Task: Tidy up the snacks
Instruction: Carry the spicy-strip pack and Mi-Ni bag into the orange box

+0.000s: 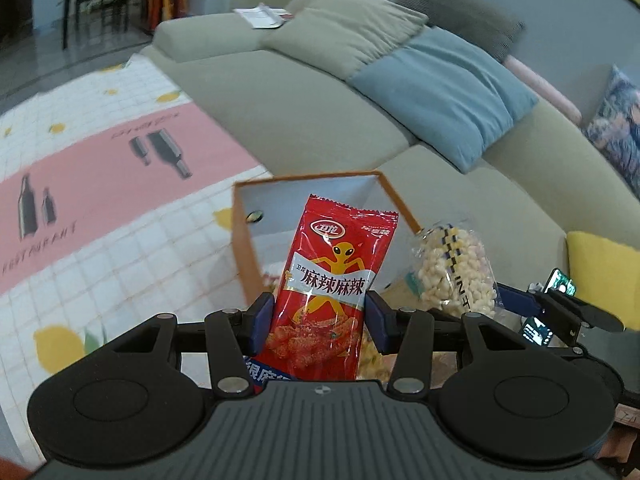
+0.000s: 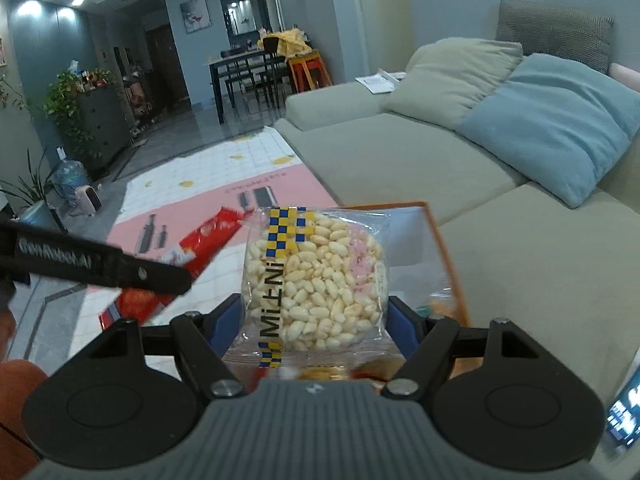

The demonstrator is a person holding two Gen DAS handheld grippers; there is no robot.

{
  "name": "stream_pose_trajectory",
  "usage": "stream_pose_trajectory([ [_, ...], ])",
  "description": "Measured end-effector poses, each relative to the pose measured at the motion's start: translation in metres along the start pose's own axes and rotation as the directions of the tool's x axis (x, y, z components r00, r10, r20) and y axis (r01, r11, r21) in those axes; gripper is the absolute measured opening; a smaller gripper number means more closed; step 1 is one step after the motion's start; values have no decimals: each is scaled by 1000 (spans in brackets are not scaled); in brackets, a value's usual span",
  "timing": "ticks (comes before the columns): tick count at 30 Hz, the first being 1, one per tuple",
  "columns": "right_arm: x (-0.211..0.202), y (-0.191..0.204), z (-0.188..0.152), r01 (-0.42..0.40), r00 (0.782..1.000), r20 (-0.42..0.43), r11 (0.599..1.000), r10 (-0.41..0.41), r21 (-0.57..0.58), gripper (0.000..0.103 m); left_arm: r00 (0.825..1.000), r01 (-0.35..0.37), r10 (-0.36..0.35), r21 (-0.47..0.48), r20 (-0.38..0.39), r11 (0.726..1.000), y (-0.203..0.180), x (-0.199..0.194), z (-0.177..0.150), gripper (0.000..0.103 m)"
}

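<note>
Left gripper point(image 1: 318, 312) pinches the red spicy-snack packet point(image 1: 332, 288) upright by its lower sides & right gripper point(image 2: 316, 320) clamps the puffed-rice pack point(image 2: 316, 280) same way, both held over the orange-rimmed box point(image 1: 240, 236), prob. so they drop in.

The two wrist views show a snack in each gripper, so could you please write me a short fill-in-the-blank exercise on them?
1. The left gripper is shut on a ____ spicy snack packet.
2. The right gripper is shut on a clear bag of puffed ____.
3. Behind both snacks stands an open box with ____ outer walls.

Missing words: red; rice; orange
</note>
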State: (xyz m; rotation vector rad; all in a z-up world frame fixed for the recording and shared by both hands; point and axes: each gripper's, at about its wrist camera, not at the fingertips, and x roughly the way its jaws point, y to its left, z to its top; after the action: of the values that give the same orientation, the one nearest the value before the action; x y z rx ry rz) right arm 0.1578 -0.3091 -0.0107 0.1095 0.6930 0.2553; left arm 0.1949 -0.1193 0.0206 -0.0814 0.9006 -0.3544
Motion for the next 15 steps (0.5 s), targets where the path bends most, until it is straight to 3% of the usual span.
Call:
stream_pose_trajectory([
  [7,23,-35,20,10,999,-52,999,-12,-30,74,998,-33,37,77,-50,996,-27,44,27,55],
  [15,77,-38,37,-24,988,-152,991,4,-133,74,987,-94,108,118,-117,989,-27,91,47,54],
])
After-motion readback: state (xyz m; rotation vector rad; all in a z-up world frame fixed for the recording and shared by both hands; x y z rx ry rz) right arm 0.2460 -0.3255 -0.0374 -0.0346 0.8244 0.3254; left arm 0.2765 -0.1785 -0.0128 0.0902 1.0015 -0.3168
